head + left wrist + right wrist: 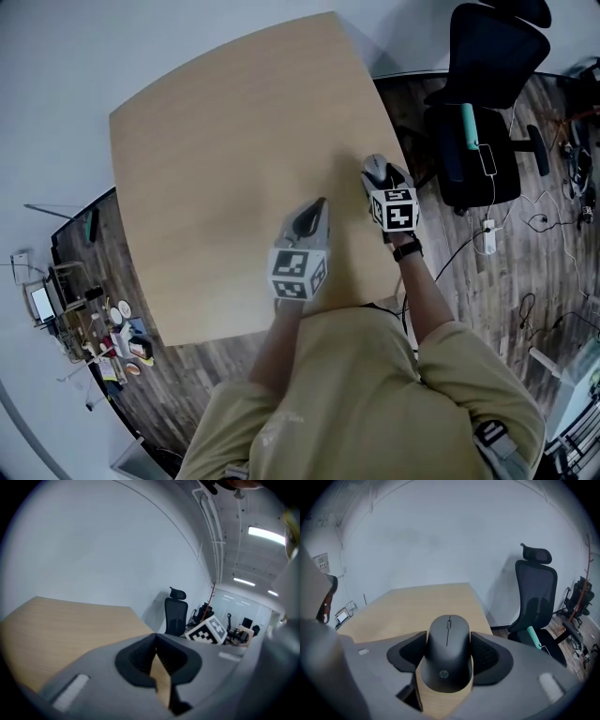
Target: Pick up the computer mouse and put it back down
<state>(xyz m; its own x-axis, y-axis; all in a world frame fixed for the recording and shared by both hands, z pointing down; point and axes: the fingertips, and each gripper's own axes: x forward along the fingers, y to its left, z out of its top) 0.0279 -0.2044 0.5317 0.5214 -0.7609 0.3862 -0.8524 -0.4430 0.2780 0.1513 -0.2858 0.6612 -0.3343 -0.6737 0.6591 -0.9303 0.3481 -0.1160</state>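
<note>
A black computer mouse [448, 653] sits between the pads of my right gripper [448, 637], which press on both its sides; it hangs above the pale wooden table [417, 606]. In the head view the mouse [375, 169] shows as a small dark shape at the tip of the right gripper [377, 174], near the table's [216, 141] right edge. My left gripper [319, 204] hovers over the table a little to the left, with its fingertips together and nothing between them [155, 641]. The right gripper's marker cube [208, 631] shows in the left gripper view.
A black office chair [478, 103] with a teal object on its seat stands right of the table. A power strip and cables [487, 234] lie on the wooden floor. A cluttered shelf [94, 328] stands at the lower left.
</note>
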